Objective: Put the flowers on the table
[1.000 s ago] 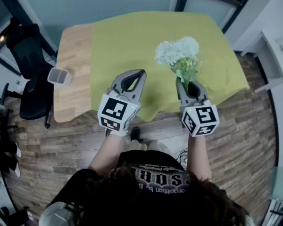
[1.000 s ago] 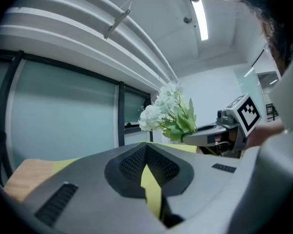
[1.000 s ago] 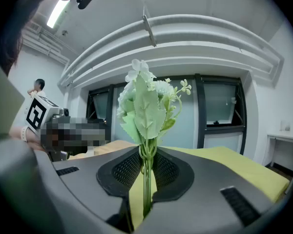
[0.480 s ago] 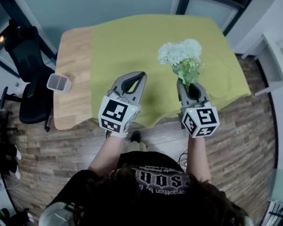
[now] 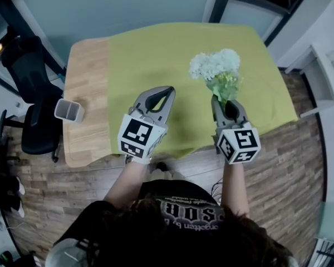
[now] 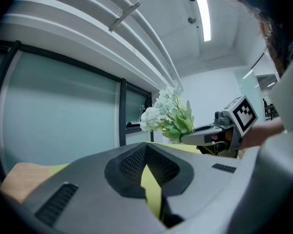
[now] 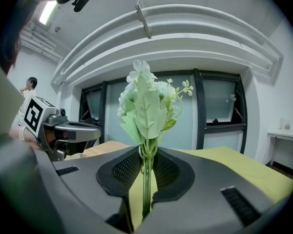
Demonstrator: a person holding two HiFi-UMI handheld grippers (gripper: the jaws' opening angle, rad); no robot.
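A small bunch of white flowers (image 5: 214,65) with pale green leaves stands upright above the green cloth (image 5: 150,54) on the table (image 5: 86,93). The right gripper (image 5: 221,99) pinches the thin stems low down, a sensible hold. The bunch looks light, bendy and easily crushed, and is possibly artificial. The left gripper (image 5: 169,90) hovers nearby with its jaws pressed together on nothing.

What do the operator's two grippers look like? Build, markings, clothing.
Both the left gripper and right gripper are grey moulded shells with tapered jaws lined by black meshed pads. Each carries a white cube with black square markers. The person wears a black printed T-shirt.
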